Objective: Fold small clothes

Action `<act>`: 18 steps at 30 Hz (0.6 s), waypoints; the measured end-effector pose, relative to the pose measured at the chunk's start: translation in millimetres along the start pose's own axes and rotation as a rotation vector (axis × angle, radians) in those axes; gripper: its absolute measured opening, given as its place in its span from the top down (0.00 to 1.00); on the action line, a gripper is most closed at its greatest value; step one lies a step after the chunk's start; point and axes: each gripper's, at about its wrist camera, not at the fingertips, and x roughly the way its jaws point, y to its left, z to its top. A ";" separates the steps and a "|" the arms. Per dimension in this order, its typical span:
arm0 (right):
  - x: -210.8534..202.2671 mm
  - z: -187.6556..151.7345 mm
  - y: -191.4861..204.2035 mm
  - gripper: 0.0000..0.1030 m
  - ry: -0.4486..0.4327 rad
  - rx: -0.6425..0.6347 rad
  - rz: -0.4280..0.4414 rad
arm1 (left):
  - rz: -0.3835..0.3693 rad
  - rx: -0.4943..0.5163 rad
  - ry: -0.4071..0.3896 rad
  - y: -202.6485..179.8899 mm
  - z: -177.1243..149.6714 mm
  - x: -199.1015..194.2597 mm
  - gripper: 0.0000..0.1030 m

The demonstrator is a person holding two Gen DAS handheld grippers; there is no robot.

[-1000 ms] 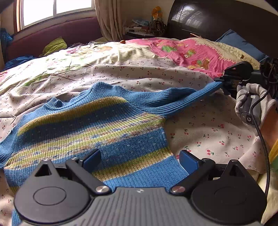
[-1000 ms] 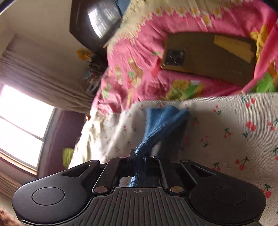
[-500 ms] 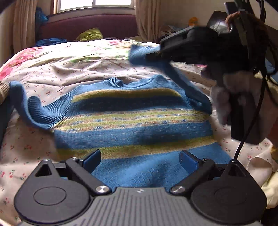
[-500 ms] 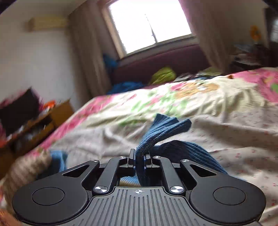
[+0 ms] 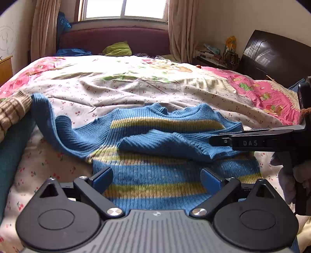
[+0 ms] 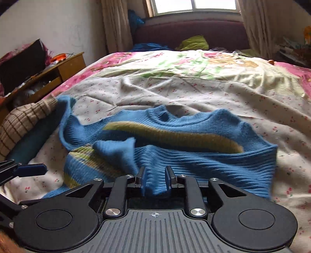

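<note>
One blue sweater (image 5: 161,155); right gripper (image 6: 155,182) opening around its sleeve; left gripper (image 5: 156,178) wide, empty.

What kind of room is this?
It looks like a bedroom. There's a big bed with a flowery cover, a dark headboard at one end, and a curtained window. A blue striped sweater lies on the bed.

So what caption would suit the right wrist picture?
Right gripper, jaws opening, lets go of the sleeve folded across the blue striped sweater.
</note>
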 end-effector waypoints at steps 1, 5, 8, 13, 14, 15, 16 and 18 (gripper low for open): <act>-1.5 2.3 -9.3 0.80 -0.012 0.009 -0.028 | 0.002 0.013 -0.010 -2.2 4.6 2.0 0.00; 4.0 11.4 -53.1 0.80 -0.036 0.037 -0.227 | 0.012 0.063 -0.040 -13.5 21.3 14.8 0.00; 15.4 13.0 -79.9 0.76 -0.028 0.071 -0.325 | 0.008 0.060 -0.037 -19.1 24.8 25.8 0.00; 42.9 3.8 -110.4 0.82 0.073 0.205 -0.322 | 0.023 0.103 -0.036 -32.5 20.4 47.1 0.00; 44.2 2.2 -114.8 0.89 0.076 0.216 -0.343 | 0.043 0.116 -0.026 -34.3 19.6 53.0 0.00; 42.8 1.1 -120.5 0.92 0.076 0.238 -0.351 | 0.058 0.123 -0.019 -34.1 18.5 56.9 0.00; 40.8 0.6 -126.6 0.92 0.074 0.266 -0.356 | 0.072 0.122 -0.010 -32.3 17.2 60.1 0.00; 38.8 1.1 -131.3 0.94 0.078 0.268 -0.398 | 0.096 0.114 0.016 -26.4 13.3 63.3 0.00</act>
